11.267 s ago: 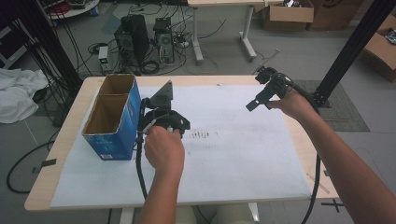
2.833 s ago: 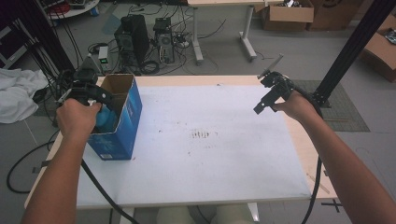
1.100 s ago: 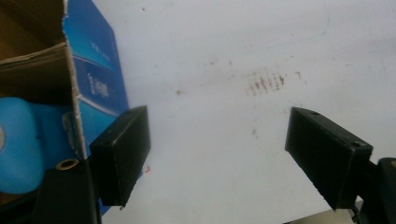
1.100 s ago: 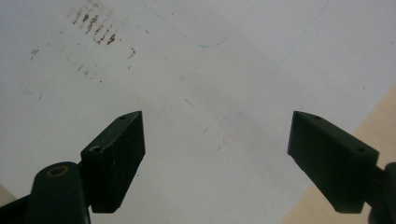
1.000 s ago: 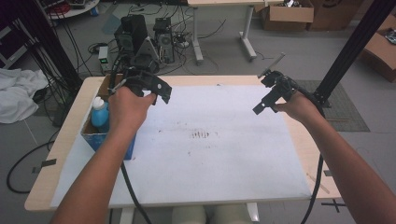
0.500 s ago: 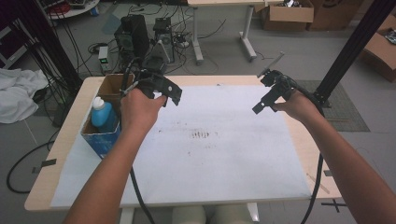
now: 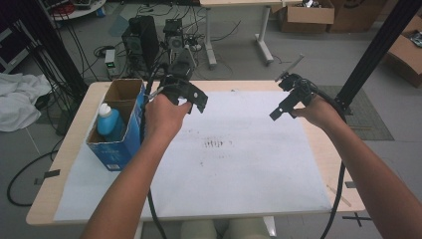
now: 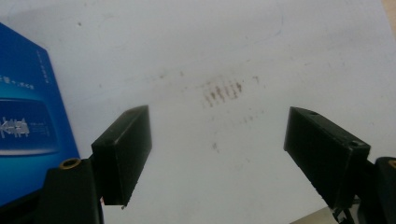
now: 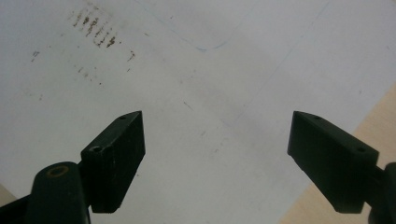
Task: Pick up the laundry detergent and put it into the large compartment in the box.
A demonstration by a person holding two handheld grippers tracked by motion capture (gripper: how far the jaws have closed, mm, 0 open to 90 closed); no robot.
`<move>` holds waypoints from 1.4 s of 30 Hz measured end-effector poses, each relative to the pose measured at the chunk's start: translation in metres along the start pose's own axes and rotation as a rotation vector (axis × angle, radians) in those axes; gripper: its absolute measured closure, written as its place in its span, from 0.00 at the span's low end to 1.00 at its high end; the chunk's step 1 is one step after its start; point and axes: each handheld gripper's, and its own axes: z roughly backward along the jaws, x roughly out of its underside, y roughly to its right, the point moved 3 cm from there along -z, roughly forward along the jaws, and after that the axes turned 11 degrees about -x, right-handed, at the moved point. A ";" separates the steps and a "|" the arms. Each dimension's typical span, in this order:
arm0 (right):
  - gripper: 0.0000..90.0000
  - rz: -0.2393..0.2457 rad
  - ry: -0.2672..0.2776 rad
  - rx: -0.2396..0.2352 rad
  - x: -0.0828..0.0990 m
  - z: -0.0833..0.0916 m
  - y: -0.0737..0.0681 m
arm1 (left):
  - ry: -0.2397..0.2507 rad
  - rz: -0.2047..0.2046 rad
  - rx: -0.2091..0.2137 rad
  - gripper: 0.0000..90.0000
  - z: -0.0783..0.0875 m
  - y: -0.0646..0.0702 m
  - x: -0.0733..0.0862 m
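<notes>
A wooden table (image 7: pixel 59 164) is covered by a white sheet (image 7: pixel 249 169), and a patch of brown smudges (image 7: pixel 218 144) is seen on the sheet, ahead of and between the two grippers. In the left gripper view the smudges (image 8: pixel 223 91) lie beyond the gap between the jaws; in the right gripper view they (image 9: pixel 95 30) sit past the left jaw, with bare wood at the lower right corner. Behind the table a grey floor is seen, with cables, black equipment (image 7: pixel 142 37), a second table's white legs, cardboard boxes (image 7: pixel 306 15) and a black post (image 7: pixel 373 50); a white cloth (image 7: pixel 17 104) lies on the floor to the far side of the box. The left gripper (image 7: pixel 191 97) is held above the sheet with its jaws apart and nothing between them. Just beside it, on its outer side, a blue box (image 7: pixel 117 144) with an open cardboard top stands upright on the table; its blue wall with pale print (image 8: pixel 28 126) is seen next to the left jaw. Inside the box's nearer compartment a blue bottle (image 7: pixel 108 122) with a white cap stands upright; the farther compartment looks brown and bare. The right gripper (image 7: pixel 283 107) is held over the sheet's far right part, well apart from the box, its jaws wide apart and holding nothing.
</notes>
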 end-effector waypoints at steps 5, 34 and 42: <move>0.21 -0.008 -0.003 -0.005 -0.001 -0.001 0.004 | -0.018 -0.012 0.004 0.27 -0.009 0.008 -0.004; 0.21 -0.013 -0.001 -0.008 0.004 0.001 0.006 | -0.080 -0.082 -0.015 0.27 -0.054 0.052 -0.004; 0.21 -0.006 -0.002 -0.011 0.002 -0.002 0.003 | -0.078 -0.076 -0.010 0.27 -0.055 0.048 -0.002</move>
